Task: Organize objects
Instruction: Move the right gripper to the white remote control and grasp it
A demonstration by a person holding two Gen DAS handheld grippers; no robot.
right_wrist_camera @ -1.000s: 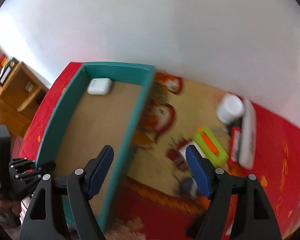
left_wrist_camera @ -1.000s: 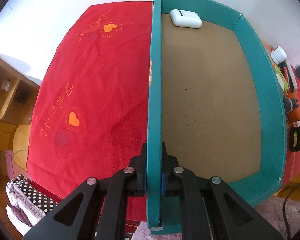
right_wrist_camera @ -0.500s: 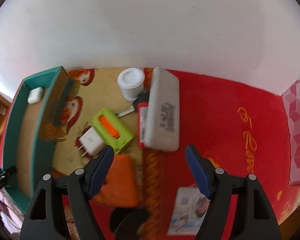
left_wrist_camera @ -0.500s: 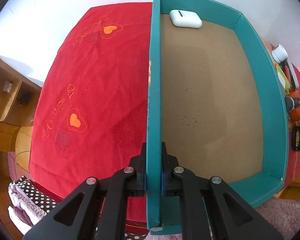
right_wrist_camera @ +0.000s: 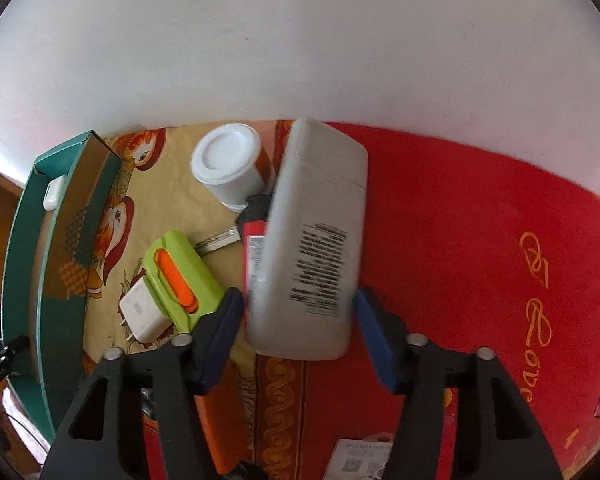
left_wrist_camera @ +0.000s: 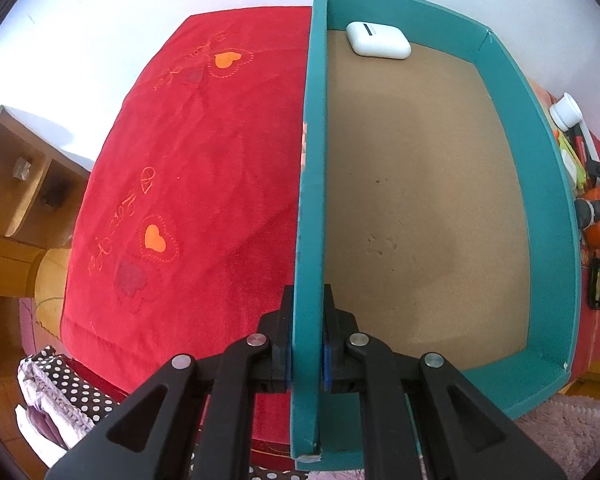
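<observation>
Teal box [left_wrist_camera: 548, 208] sits on the red cloth [left_wrist_camera: 204, 184] with its long left wall pinched tight between the jaws of the left gripper [left_wrist_camera: 305, 344], the pads pressed flat on either side of that wall near the box's near corner. Inside, on the brown floor, a white earbud case [left_wrist_camera: 378, 40] lies alone in the far corner, touching the far wall. Over on the other side, the right gripper [right_wrist_camera: 298, 320] points down at a white bottle [right_wrist_camera: 316, 240] lying flat with its printed label up, half on the red cloth and half on the yellow patterned cloth [right_wrist_camera: 172, 216]. Its jaws are closing, and the bottle's lower end is right between them, the blue pads just beside its two long sides; whether they press on it yet I cannot tell, a thin gap seems to show on the left. Just left of the bottle, a red item [right_wrist_camera: 254, 256] is tucked against its side, and a white cup [right_wrist_camera: 230, 166] stands upright near the bottle's top end. A green case with an orange slider [right_wrist_camera: 180, 276] lies near the left jaw, with a white charger plug [right_wrist_camera: 142, 312] touching it. An orange object [right_wrist_camera: 220, 420] shows below the left finger.
</observation>
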